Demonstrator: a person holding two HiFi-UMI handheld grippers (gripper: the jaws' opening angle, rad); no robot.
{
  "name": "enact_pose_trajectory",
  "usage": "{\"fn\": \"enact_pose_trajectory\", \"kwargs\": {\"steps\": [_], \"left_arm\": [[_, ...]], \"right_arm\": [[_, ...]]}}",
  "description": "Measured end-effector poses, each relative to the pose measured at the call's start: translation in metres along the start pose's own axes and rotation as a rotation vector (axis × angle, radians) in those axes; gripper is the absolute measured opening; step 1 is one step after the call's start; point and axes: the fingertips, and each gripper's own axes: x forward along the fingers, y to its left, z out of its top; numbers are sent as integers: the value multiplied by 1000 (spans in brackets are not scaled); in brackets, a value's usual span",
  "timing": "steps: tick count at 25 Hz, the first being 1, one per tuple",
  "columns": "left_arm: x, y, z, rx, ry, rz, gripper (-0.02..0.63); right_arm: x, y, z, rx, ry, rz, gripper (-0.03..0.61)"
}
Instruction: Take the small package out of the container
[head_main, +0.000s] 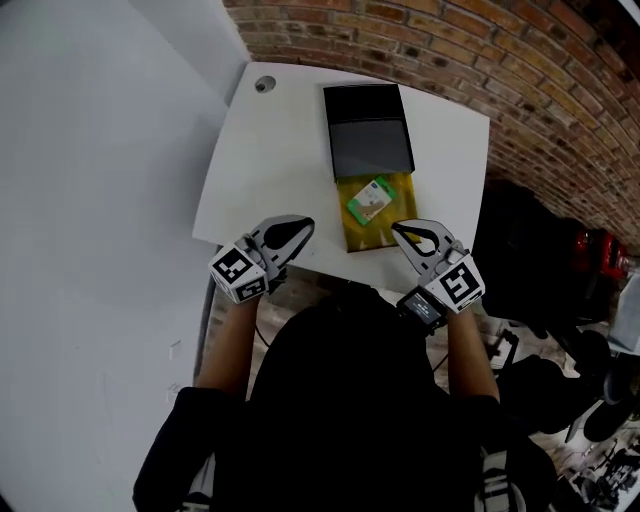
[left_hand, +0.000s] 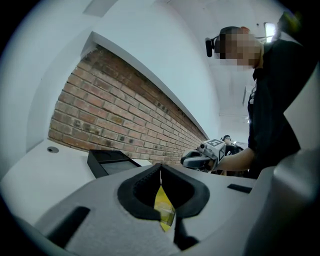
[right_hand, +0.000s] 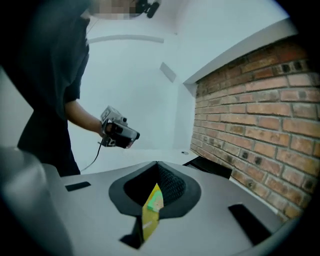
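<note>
- Person's dark top (head_main: 340, 400) fills the bottom of the head view, with both forearms reaching out to the near edge of the white counter (head_main: 270, 170).
- Left gripper (head_main: 303, 227) has its jaws pressed together with nothing in them. It sits near the yellow sheet (head_main: 375, 238) on its left side, not touching it as far as I can see.
- Right gripper (head_main: 400, 231) is the same deal: jaws pressed together, empty. The yellow and green in its own view just show through the gap behind the tips. Its tip is right by the sheet's near right corner, and I can't tell if it touches.
- Black container (head_main: 368, 130) lies further back toward the brick wall (head_main: 520, 70), and the yellow sheet pokes out of its near end.
- Small package (head_main: 369, 200), green and white, lies flat on that yellow bit, just beside the container's mouth.
- My guess: the grippers flank it so they can come in from either side, and one has to open up before it can grab anything.
</note>
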Motion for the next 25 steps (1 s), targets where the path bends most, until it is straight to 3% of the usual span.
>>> {"fn": "enact_pose_trajectory", "kwargs": {"steps": [4, 8, 11, 14, 22, 25], "left_arm": [[8, 3, -4, -19, 10, 27, 15], [10, 8, -10, -35, -13, 57, 15], [7, 15, -8, -64, -54, 109, 15], [-3, 22, -17, -82, -53, 125, 15], [5, 25, -51, -104, -2, 50, 15], [12, 11, -63, -43, 87, 1, 15]], "right_arm": [[12, -8, -16, -164, 86, 77, 6], [23, -5, -27, -255, 126, 212, 9], [34, -9, -36, -317, 154, 283, 83], [47, -4, -43, -369, 184, 328, 104], [74, 1, -55, -421, 259, 437, 183], [82, 10, -61, -429, 288, 478, 232]]}}
